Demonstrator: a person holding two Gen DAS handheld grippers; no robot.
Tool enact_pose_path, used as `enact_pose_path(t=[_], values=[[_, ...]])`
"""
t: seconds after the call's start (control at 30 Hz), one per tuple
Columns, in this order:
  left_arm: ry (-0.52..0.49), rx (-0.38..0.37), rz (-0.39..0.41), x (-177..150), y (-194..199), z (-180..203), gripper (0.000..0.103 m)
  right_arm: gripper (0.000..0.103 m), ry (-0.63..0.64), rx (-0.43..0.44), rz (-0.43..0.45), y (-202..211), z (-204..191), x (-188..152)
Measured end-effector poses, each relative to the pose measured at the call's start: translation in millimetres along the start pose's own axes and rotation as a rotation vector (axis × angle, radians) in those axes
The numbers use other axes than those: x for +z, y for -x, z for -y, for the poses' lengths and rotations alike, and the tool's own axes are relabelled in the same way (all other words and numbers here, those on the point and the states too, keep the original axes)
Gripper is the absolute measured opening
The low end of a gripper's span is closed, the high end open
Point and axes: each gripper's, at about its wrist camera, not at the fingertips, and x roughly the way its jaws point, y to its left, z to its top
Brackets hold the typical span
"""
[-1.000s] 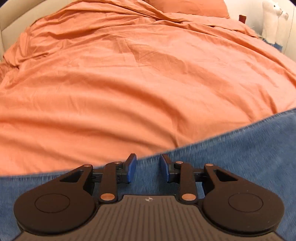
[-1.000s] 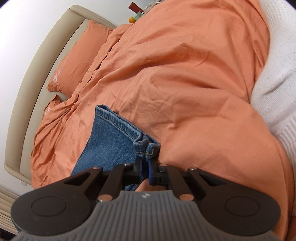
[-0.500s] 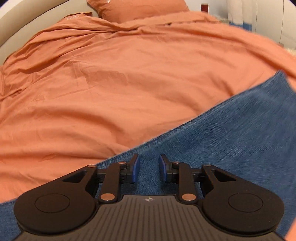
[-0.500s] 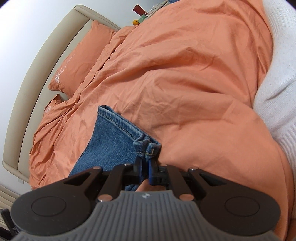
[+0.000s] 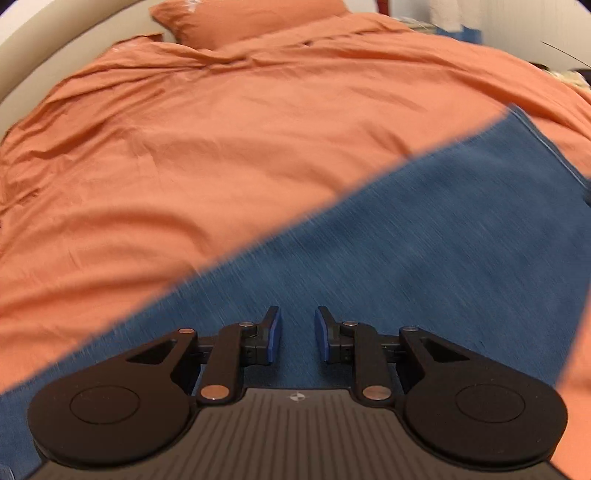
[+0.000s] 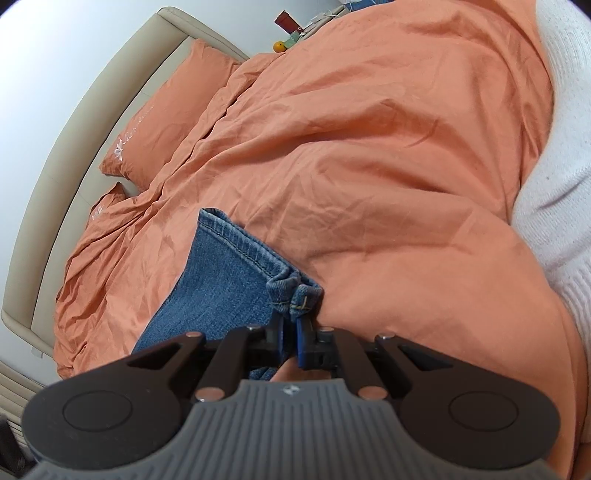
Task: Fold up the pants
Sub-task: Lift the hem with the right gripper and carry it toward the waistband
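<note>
- Swung since a second ago: left wrist view now takes in far more denim, with the jeans (image 5: 424,240) running as a broad, blurred diagonal band toward the far right, where before only a low strip showed.
- Left gripper (image 5: 297,334): fingers set narrowly apart, nothing pinched between the blue pads (image 5: 274,334); hovering over the denim, contact impossible to judge through the blur.
- Spread across the orange duvet (image 5: 221,155), pillow (image 5: 251,18) at the far end by the beige headboard (image 6: 74,155).
- Right gripper (image 6: 291,332): closed on the bunched hem corner of a jeans leg (image 6: 229,284), hem seam running back to the left of the grip; hardly changed from half a second ago.
- White knitted blanket (image 6: 554,206) at the right edge, clear of the work.
- Progress, as a judgement: early. Leg end held and denim stretched long, apparently mid-carry or mid-straightening; no finished crease visible.
- Left to do: laying flat, then folding lengthwise and crosswise.
</note>
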Motion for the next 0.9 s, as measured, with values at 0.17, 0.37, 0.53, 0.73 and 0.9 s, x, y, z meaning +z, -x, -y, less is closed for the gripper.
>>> enact_pose_path(t=[0.17, 0.37, 0.53, 0.73, 0.9], values=[[0.036, -0.075, -0.006, -35, 25, 21, 0.015, 0.0, 0.01, -0.004, 0.008, 0, -1, 0], [0.095, -0.114, 0.018, -70, 58, 36, 0.014, 0.0, 0.032, -0.012, 0.023, 4, -7, -1], [0.154, -0.199, 0.015, -87, 87, 27, 0.017, 0.0, 0.099, -0.004, 0.06, 15, -22, 1], [0.172, -0.124, 0.101, -101, 145, -18, 0.017, 0.0, 0.277, 0.033, 0.16, 48, -84, 4], [0.241, -0.037, 0.173, -111, 195, -75, 0.018, 0.0, 0.464, 0.073, 0.207, 78, -167, -2]])
